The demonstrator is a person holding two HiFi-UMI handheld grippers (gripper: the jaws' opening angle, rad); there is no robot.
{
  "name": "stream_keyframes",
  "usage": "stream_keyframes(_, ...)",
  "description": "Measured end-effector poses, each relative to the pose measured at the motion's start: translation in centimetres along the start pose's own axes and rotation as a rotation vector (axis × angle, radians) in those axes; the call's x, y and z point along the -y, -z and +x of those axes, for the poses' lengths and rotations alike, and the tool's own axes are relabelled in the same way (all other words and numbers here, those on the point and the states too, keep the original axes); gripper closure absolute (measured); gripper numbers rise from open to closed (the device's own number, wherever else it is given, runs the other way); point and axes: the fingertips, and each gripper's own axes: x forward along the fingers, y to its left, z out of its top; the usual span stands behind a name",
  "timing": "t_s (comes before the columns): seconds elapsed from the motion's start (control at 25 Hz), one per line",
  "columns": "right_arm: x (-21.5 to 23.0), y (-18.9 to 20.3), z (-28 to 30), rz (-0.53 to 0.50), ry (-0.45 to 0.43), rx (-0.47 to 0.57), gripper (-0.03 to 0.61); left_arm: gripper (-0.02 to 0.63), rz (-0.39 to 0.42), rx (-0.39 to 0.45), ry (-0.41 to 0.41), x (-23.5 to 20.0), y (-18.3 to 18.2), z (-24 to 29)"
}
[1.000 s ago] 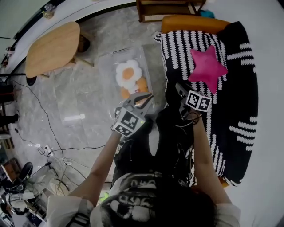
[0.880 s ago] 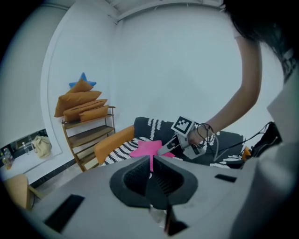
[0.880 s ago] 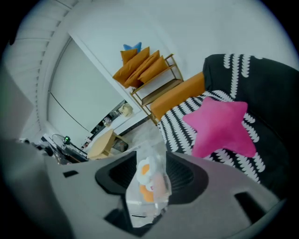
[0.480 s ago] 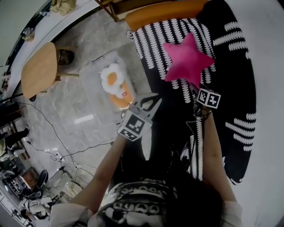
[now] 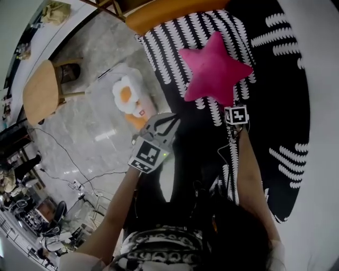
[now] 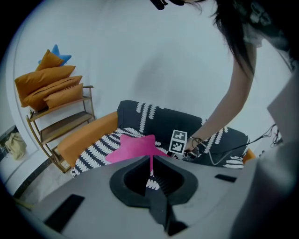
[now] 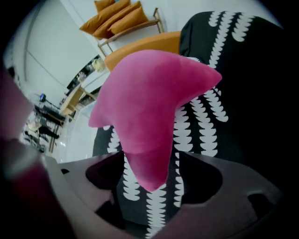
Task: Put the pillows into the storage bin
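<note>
The pink star pillow [image 5: 214, 69] lies on the surface [image 5: 159, 13], on top of a black-and-white blanket [image 5: 275, 106]. The right tool [image 7: 154, 196] is at the star's lower point with its jaws apart, and that point sits between them; whether they touch it cannot be told. The left tool [image 5: 170, 119] is held over the edge of the surface, jaws together and gripping nothing. On the floor beside it stands the clear storage bin [image 5: 100, 90], holding an egg-shaped pillow [image 5: 126, 95] and an orange pillow [image 5: 142, 119].
</note>
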Motion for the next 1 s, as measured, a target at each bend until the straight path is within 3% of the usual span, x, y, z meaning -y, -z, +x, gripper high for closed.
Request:
stream_keyframes(0.08, 0.5, 0.1, 1.2, -0.101, 0.024, -0.048, 0.221, 0.597, -0.002, -0.005, -0.004, -0.6, -0.1, 1.1)
stream_keyframes(0.2, 0.7, -0.2, 1.2, -0.145, 0.025, -0.088, 0.316, 0.597, -0.005, 0.014, -0.008, -0.9, -1.5, 2.0)
stream_keyframes(0.36, -0.6, -0.3, 0.0, -0.046, -0.026, -0.059, 0.396, 0.597, -0.009, 0.044, -0.025, -0.2, -2.4, 1.6)
stream_keyframes(0.6, -7.0, -3.8, -4.8, 0.066, -0.219, 0.018, 0.433, 0.597, -0.005, 0.078, -0.057, 0.1, -3.0, -2.6)
stream_keyframes(0.8, -12.9, -7.6, -8.0, 0.180, -0.333, 0.127, 0.456, 0.597, -0.030, 0.087, -0.128, -1.0, -1.1, -7.7)
stream_keyframes(1.0, -20.3, -9.4, -11.9, 0.192, -0.422, 0.195, 0.472, 0.597, -0.085, 0.112, -0.233, -3.3, 2.2, -15.0)
